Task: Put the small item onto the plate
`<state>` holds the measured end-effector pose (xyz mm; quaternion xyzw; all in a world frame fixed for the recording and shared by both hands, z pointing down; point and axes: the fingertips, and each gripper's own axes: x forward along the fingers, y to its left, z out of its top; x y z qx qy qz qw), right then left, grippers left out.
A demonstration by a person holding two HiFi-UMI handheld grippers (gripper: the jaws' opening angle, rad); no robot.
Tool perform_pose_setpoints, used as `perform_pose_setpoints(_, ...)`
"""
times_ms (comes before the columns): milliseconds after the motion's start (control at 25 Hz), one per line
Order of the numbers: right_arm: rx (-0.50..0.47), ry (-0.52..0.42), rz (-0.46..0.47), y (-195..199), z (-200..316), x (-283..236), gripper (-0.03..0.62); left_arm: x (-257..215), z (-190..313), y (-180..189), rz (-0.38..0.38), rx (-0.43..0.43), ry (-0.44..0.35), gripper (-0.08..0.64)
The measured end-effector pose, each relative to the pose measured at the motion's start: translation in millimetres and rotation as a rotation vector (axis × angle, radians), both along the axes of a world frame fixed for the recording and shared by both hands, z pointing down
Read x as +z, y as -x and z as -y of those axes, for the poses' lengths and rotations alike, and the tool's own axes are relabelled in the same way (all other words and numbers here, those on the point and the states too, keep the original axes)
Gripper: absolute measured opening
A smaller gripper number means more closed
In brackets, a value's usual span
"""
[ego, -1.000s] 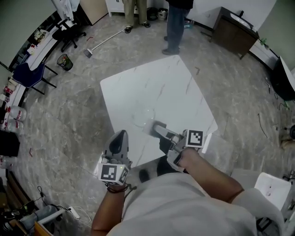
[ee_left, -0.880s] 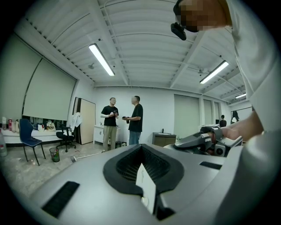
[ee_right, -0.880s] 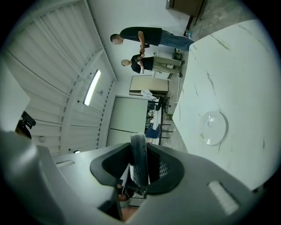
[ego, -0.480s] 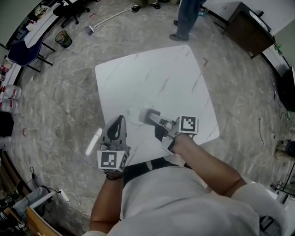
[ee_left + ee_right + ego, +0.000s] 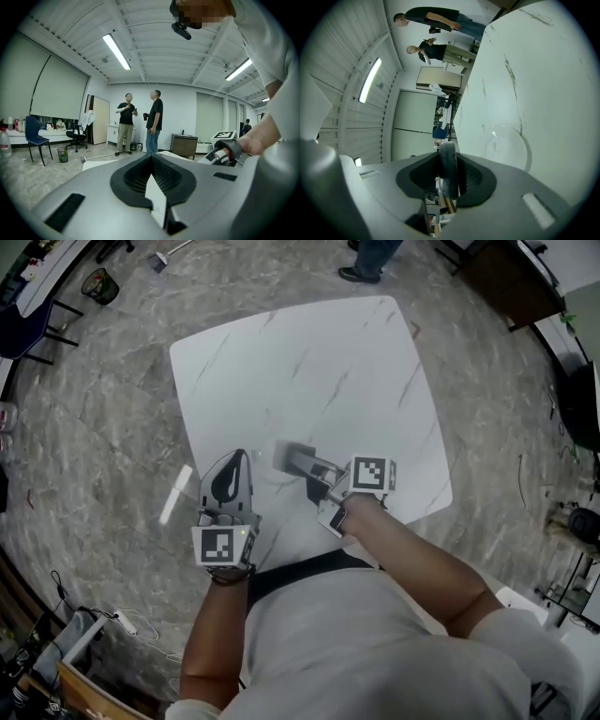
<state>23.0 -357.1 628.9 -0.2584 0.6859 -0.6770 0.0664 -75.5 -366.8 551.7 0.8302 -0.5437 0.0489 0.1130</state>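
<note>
Pinched by its flat faces in the right gripper (image 5: pixel 300 463), the small dark disc (image 5: pixel 449 168) hangs by the table's (image 5: pixel 309 362) near edge beside the clear plate (image 5: pixel 509 149), looking light, stiff and apt to roll on its rim; the left gripper's (image 5: pixel 239 461) jaws sit together, empty.

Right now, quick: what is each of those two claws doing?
Left gripper: closed, nothing seen in it.
Right gripper: closed on a small dark round item.
</note>
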Motion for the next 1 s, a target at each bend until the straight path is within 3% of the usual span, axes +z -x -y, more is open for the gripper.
perform_pose_setpoints(320, -0.007, 0.084, -0.095, 13, 9, 71, 0.103, 44, 22, 7, -0.047, 0.015, 0.002, 0.006)
perform_pose_setpoints(520, -0.039, 0.126, -0.163, 22, 6, 103, 0.103, 77, 19, 18, -0.055, -0.018, 0.09, 0.006)
perform_pose_setpoints(800, -0.07, 0.126, -0.27, 27, 9, 125, 0.103, 85, 14, 27, -0.102, 0.001, 0.065, 0.006)
perform_pose_setpoints(1000, -0.076, 0.1, -0.314, 33, 11, 128, 0.103, 97, 8, 37, -0.097, 0.01, 0.116, 0.006)
